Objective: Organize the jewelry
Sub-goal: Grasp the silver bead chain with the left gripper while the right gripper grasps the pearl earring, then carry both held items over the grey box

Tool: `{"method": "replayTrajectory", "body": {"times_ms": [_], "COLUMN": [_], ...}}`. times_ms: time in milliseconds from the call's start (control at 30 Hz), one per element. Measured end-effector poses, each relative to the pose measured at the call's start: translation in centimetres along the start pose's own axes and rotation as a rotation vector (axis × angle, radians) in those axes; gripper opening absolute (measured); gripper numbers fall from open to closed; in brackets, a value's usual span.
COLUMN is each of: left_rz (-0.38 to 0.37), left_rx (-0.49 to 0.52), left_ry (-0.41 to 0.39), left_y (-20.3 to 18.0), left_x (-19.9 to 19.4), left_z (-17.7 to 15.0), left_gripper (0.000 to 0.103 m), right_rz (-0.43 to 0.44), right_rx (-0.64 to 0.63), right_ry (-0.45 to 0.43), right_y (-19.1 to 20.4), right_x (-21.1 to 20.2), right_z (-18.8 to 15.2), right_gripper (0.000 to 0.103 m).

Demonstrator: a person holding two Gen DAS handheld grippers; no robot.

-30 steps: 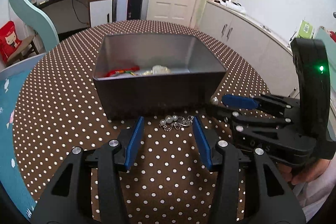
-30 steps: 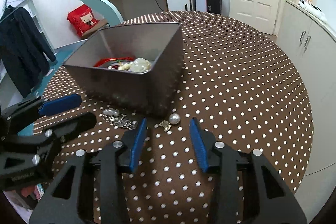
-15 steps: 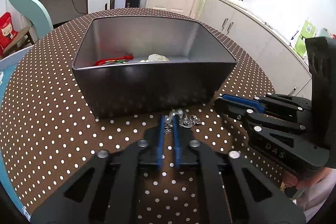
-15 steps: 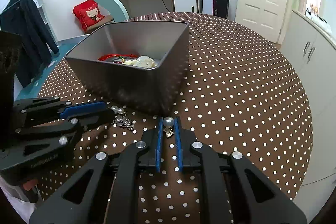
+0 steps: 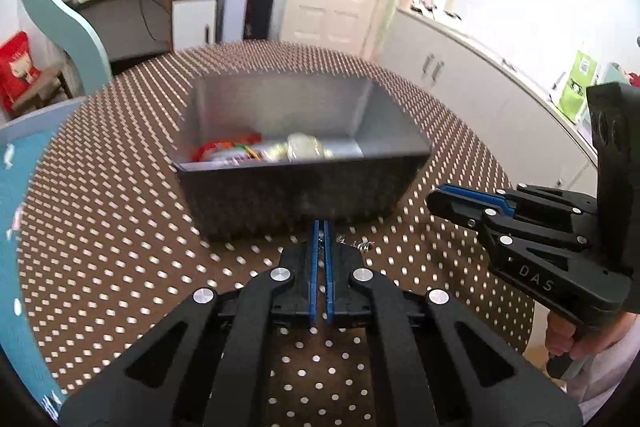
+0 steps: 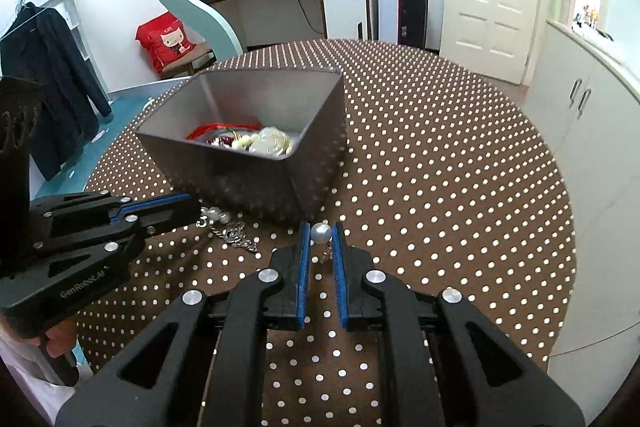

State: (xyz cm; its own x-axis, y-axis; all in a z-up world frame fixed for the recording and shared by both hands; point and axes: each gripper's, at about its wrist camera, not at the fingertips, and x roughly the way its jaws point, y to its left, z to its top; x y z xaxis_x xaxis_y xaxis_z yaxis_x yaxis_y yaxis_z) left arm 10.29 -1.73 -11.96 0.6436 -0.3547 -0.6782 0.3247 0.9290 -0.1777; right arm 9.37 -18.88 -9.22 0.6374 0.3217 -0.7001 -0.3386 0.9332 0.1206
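Jaws first: the left gripper [image 5: 320, 227] is pinched tight, blue pads nearly flat together, with a sliver of silver chain [image 5: 319, 238] caught between them. From the right wrist view that chain is a small cluster [image 6: 234, 231] with little pearls, trailing on the dotted tablecloth [image 6: 440, 187] just off the left gripper's tip [image 6: 188, 213]. Moving right, the grey metal box [image 6: 256, 183] sits just behind the chain, and inside it a red cord [image 6: 216, 127] lies next to a pale pearl heap [image 6: 268, 143]. Right again: the right gripper [image 6: 321, 233] is clamped on a single pearl earring [image 6: 321, 233], the silver ball squeezed between the two blue pads, its small metal dangle hanging below in the gap. That pearl sits just in front of the box's near corner. Both tools lie low, side by side, close to the box's front wall.
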Motion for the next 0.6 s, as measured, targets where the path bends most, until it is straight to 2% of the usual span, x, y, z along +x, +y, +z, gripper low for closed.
{"method": "replayTrajectory", "body": {"times_ms": [200, 467, 600], "left_rz": [-0.003, -0.019, -0.016], "left_rx": [0.033, 0.081, 0.094], "left_ry": [-0.099, -0.232, -0.273], "left_y": [-0.6, -0.9, -0.9], "left_x": [-3.4, -7.2, -8.0], "left_z": [1.4, 5.4, 7.3], "left_gripper": [0.002, 0.002, 0.002], "right_rz": [-0.025, -0.047, -0.041], "right_rx": [-0.032, -0.102, -0.127], "right_ry": [-0.064, -0.178, -0.213], "right_y": [0.4, 1.2, 1.7], "right_x": [-2.0, -4.2, -4.4], "right_z": [1.5, 4.9, 6.4], "right_gripper": [0.010, 0.010, 0.010]}}
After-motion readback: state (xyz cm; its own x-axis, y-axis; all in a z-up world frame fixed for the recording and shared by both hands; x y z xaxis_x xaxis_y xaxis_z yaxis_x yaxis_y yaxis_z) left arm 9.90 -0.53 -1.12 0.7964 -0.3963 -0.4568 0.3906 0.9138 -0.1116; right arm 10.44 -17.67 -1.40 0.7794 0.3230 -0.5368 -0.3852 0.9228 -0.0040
